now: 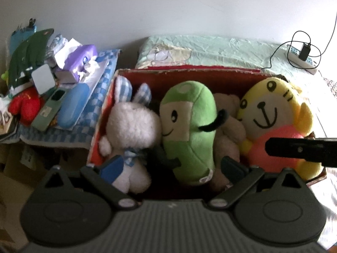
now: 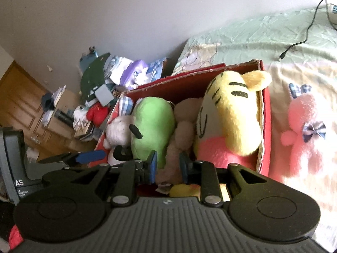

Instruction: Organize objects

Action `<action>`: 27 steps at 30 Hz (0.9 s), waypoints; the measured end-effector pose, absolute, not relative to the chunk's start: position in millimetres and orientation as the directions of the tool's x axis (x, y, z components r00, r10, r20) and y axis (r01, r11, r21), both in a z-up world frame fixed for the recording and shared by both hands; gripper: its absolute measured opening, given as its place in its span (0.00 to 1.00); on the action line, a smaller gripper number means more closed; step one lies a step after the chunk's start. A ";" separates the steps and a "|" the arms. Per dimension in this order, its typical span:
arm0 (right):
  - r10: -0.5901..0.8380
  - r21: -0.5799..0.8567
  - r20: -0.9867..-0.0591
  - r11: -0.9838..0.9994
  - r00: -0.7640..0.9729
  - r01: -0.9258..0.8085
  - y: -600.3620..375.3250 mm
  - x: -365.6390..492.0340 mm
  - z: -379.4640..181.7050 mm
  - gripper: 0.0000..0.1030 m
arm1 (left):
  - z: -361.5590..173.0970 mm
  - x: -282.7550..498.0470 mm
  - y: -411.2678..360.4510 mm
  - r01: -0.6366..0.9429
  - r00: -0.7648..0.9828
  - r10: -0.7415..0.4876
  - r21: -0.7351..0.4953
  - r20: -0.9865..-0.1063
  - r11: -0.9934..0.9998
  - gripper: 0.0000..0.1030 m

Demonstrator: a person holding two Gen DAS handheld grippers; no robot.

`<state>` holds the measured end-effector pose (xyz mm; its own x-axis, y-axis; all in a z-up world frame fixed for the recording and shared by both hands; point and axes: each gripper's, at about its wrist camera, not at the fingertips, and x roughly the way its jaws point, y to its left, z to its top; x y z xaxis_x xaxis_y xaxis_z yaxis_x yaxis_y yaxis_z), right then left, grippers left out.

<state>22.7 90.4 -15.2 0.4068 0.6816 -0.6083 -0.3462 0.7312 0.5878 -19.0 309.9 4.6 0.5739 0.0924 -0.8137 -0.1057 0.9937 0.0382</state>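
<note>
Bed (image 1: 231, 48): box (image 1: 189, 71) holds four plush toys (image 1: 187, 126).

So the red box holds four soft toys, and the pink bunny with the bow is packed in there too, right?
Not quite. The pink bunny lies outside the red box, on the bed beside it, as the right wrist view shows. The four soft toys part is right.

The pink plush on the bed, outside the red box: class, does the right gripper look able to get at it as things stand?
Probably yes. The pink plush lies alone on the bedsheet, nothing over it. The right gripper would first have to clear the red box.
</note>
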 end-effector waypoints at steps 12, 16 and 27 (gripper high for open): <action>0.641 0.563 -0.583 0.762 0.500 -0.321 88.5 4.5 -3.8 0.25 | 20.3 -22.5 302.6 -0.077 0.605 0.121 0.093 -0.787 0.993 0.96; 0.658 0.585 -0.568 0.745 0.495 -0.320 84.2 8.0 -3.1 0.25 | 24.5 -21.1 298.5 -0.099 0.607 0.153 0.116 -0.780 0.988 0.96; 0.729 0.621 -0.546 0.683 0.412 -0.385 63.2 14.1 -7.5 0.25 | 27.8 -18.7 278.1 -0.209 0.572 0.251 0.158 -0.781 0.965 0.94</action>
